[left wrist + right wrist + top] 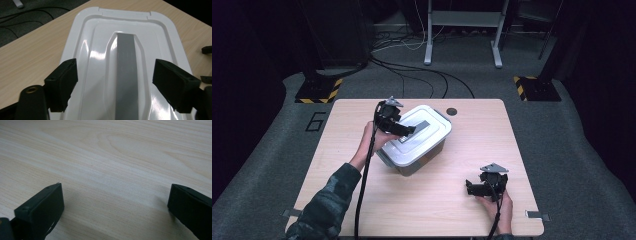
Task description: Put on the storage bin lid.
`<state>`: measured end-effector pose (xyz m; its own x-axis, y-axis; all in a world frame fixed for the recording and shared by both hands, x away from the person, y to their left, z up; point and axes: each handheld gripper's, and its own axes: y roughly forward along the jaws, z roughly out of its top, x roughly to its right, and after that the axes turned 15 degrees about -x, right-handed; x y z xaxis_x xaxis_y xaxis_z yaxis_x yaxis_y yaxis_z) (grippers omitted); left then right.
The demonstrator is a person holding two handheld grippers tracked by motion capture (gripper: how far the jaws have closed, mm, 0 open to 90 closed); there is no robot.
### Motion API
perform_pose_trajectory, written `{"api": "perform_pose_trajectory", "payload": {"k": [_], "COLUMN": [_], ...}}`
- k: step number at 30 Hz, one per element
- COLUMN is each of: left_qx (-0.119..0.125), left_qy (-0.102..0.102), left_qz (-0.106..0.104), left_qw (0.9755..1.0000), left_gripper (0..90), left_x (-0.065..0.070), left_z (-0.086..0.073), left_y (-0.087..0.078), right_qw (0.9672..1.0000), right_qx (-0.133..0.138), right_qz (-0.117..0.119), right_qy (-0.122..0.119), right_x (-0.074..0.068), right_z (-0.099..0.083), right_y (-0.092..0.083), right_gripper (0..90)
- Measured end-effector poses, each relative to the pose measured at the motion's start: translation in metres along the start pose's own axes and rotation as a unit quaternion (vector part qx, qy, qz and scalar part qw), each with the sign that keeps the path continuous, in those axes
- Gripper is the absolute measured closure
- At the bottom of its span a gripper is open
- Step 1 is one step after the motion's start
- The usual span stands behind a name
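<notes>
In the high view the box [414, 142] sat a little left of the frame's centre on the tabletop [462, 210], its long axis running from lower left to upper right. Its clear walls made the contents hard to make out. The white lid [422, 129] carried a grey strip [419, 125] along that same axis, and the left tongs [411, 131] covered the strip's lower-left end.

The left gripper view gave what the high view could not: the lid [100, 72] ran up the frame from the bottom edge, where its near end was cut off, and the grey strip [127, 75] lay in a shallow recess down its middle. The left tongs [125, 85] stood wide open, one jaw on either side of the strip, gripping nothing.

The right tongs [468, 188] lay low in the lower right of the high view, well apart from the box, held by a hand [499, 205] partly cut off by the frame's bottom edge. In the right gripper view the right tongs [115, 202] were spread wide over bare wood grain [112, 157], holding nothing.
</notes>
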<state>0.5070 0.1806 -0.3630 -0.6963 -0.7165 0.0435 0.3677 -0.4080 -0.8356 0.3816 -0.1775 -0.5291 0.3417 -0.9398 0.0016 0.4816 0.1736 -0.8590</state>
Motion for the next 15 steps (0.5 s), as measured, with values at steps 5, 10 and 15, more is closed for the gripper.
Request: {"api": "perform_pose_trajectory", "payload": {"k": [5,10,15], "left_qx": [0.029,0.041,0.050], "left_qy": [-0.010,-0.024,-0.034], "left_qz": [0.009,0.021,0.031], "left_qw": [0.9995,0.9986,0.9977], "left_gripper": [14.4,8.6,6.7], "left_x": [-0.006,-0.015,-0.026], "left_z": [-0.012,-0.030,-0.053], "left_y": [-0.019,-0.035,-0.050], "right_qw": [1.0000,1.0000,1.0000], "right_qx": [0.000,0.000,0.000], "right_qz": [0.000,0.000,0.000], "right_qy": [0.000,0.001,0.001], "right_x": [0.000,0.000,0.000], "right_z": [0.000,0.000,0.000], "right_y": [0.000,0.000,0.000], "right_gripper": [0.0,0.0,0.0]}}
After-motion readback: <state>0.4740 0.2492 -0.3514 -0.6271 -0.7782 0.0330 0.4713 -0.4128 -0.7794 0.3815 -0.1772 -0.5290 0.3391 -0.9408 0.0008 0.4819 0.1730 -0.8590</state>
